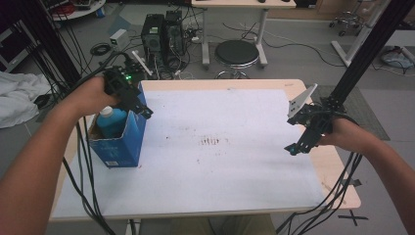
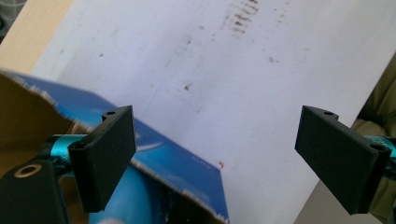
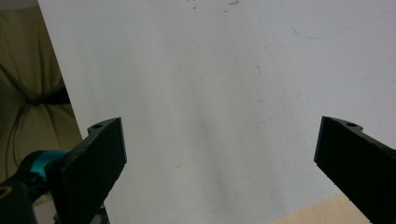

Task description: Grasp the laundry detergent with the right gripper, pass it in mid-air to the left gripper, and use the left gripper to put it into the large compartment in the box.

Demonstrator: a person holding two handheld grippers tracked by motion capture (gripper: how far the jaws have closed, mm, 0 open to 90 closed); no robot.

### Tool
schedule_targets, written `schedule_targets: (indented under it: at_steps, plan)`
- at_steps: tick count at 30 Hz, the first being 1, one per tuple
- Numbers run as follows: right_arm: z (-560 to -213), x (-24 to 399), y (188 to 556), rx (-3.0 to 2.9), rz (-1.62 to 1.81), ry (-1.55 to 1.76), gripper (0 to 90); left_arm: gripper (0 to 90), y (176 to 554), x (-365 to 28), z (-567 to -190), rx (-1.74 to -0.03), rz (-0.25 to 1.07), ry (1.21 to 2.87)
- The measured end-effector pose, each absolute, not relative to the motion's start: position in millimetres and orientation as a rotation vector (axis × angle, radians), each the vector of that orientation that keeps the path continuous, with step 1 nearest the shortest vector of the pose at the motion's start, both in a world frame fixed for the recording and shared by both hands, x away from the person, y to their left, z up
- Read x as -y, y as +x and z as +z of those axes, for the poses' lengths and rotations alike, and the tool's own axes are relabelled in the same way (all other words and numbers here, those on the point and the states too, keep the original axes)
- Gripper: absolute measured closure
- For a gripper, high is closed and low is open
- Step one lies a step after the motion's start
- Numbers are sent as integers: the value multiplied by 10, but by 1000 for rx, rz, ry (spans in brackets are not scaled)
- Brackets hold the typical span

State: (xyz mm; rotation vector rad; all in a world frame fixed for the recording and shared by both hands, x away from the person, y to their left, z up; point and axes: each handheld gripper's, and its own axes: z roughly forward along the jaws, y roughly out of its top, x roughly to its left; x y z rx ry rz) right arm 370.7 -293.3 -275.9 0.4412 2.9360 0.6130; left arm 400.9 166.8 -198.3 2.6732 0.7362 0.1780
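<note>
Wooden table (image 1: 337, 161) under a stained white sheet (image 1: 220, 147); beyond it a black stool (image 1: 237, 53), computer towers (image 1: 161, 32) and loose cables on a grey floor. Blue carton (image 1: 120, 139) upright near the sheet's left edge, blue bottle (image 1: 111, 119) inside. Left gripper (image 1: 146, 111) above the carton's far rim, fingers (image 2: 105, 156) apart, nothing between. Right gripper (image 1: 292, 149) near the right edge, well apart, fingers (image 3: 91, 168) wide, empty. Sheet centre open. Left gripper view adds the carton's torn rim (image 2: 177, 161) and brown inside
</note>
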Motion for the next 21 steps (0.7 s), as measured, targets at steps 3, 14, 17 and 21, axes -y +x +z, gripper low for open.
schedule_targets:
  at_steps: [3,14,17,21]
  plan:
    - [-2752,2939,3697,-2933,614,442,13,127,4038,-1511,-2019,-692,161,2695]
    - [-2741,2929,3684,-2927,624,446,13,126,4081,-1214,-2080,-578,132,2735]
    - [-2741,2921,3684,-2925,625,444,13,61,4110,-1150,-2129,-574,144,2751]
    - [-2736,2900,3682,-2926,625,446,13,36,4137,-1056,-2176,-533,156,2756]
